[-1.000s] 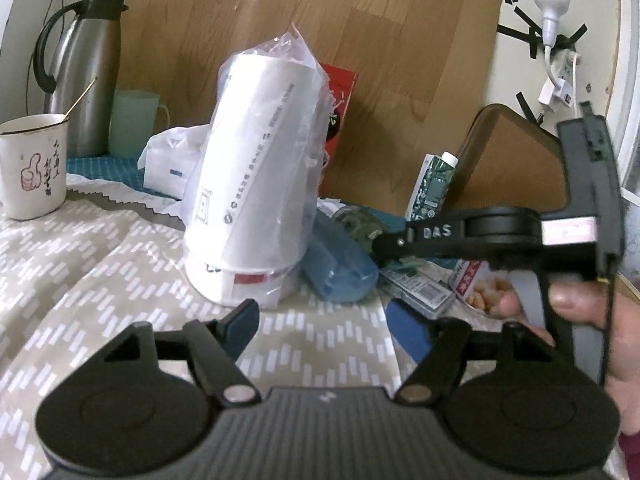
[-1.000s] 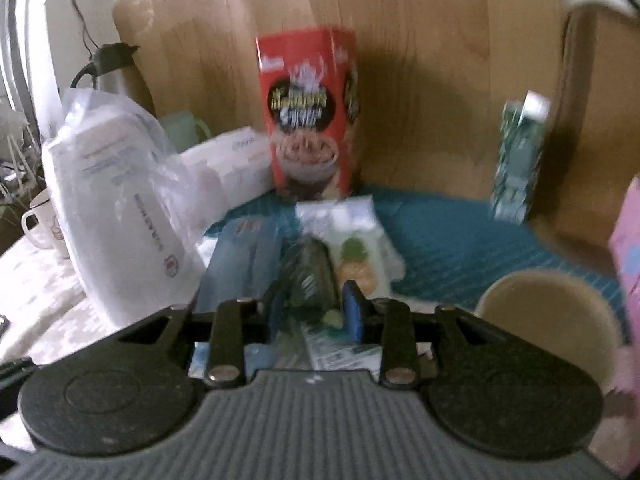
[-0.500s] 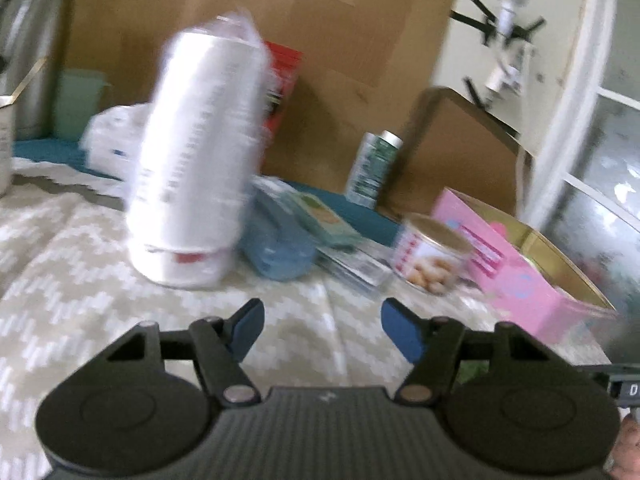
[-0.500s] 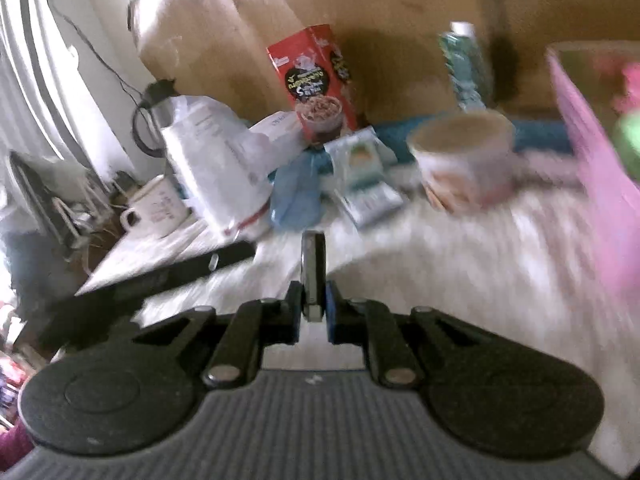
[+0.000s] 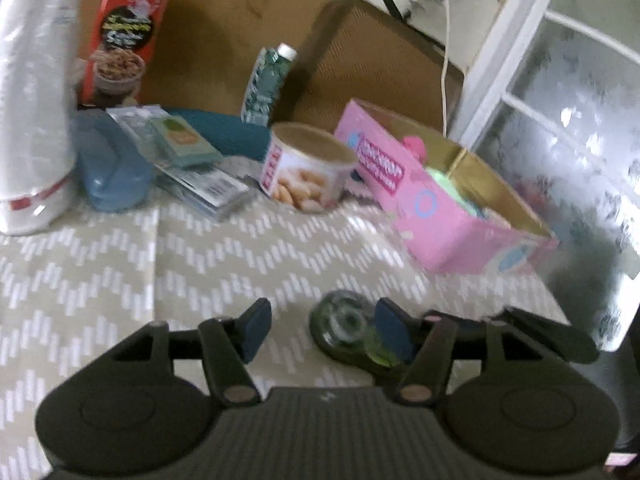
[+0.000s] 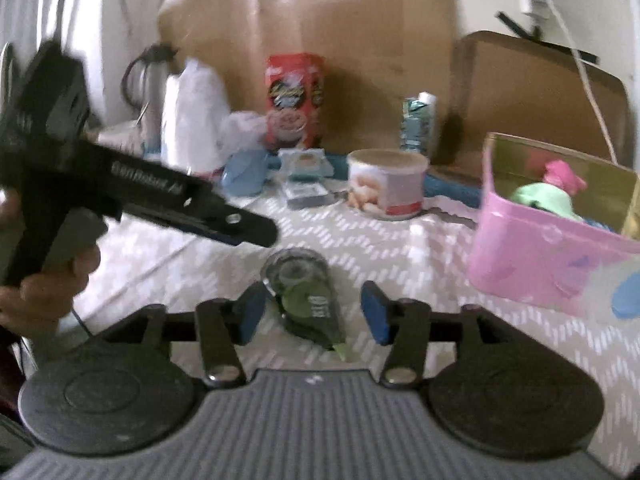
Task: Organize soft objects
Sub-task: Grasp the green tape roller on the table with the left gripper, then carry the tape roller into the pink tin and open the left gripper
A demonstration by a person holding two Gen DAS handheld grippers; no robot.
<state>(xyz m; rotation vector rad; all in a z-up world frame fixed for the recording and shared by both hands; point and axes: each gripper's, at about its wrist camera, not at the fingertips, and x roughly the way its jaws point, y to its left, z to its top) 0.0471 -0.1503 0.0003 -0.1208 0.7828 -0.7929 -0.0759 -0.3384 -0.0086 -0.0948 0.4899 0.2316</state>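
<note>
A: Tong state?
B: My right gripper (image 6: 310, 312) is low over the tablecloth (image 6: 400, 248), fingers spread, straddling the tape dispenser (image 6: 302, 292) without touching it. My left gripper (image 5: 320, 326) is spread too, level, just beside it.
A: Soft items?
B: In the pink box (image 6: 532, 252), tablecloth's right edge.
</note>
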